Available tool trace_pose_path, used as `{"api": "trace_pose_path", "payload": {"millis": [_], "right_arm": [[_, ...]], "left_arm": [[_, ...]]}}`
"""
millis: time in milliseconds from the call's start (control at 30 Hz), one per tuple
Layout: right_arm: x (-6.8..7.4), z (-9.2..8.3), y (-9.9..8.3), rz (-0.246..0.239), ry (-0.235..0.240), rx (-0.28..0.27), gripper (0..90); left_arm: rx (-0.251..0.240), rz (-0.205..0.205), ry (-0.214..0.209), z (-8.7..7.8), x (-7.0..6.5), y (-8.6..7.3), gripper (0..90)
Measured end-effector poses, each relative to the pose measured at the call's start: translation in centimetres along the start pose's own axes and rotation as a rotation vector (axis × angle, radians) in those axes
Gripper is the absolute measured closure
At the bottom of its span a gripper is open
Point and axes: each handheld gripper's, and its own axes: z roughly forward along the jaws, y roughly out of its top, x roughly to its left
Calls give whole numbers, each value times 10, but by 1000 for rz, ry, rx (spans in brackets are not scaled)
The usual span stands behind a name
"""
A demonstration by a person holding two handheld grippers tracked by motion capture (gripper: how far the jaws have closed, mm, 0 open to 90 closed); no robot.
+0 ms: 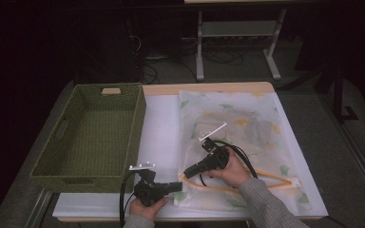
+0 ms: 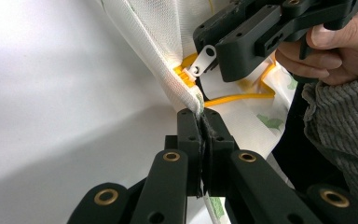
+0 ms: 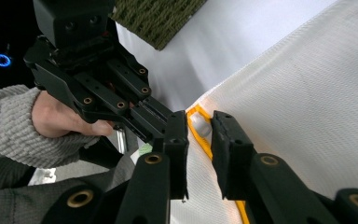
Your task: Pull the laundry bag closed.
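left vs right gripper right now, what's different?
Left gripper is clamped shut on the corner of the mesh bag; right gripper stands open, its jaws either side of the white zipper pull. Left sits at the bag's edge, right over the bag. Both are black, hand-held.

1. The basket (image 1: 91, 137) stands on the table's (image 1: 161, 123) left half.
2. The mesh bag (image 1: 247, 123) lies flat on the right half, just beside the basket.
3. Both reach toward the near edge.

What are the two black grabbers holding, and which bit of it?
The left gripper pinches the corner of the white mesh bag, beside the end of its yellow zipper. The right gripper has the white zipper pull between its jaws, but isn't squeezing it.
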Motion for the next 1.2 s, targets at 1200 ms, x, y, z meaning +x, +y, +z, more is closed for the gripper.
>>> {"api": "trace_pose_path", "payload": {"millis": [1200], "right_arm": [[19, 5, 0, -88, -144, 67, 896]], "left_arm": [[45, 38, 62, 0, -5, 17, 859]]}}
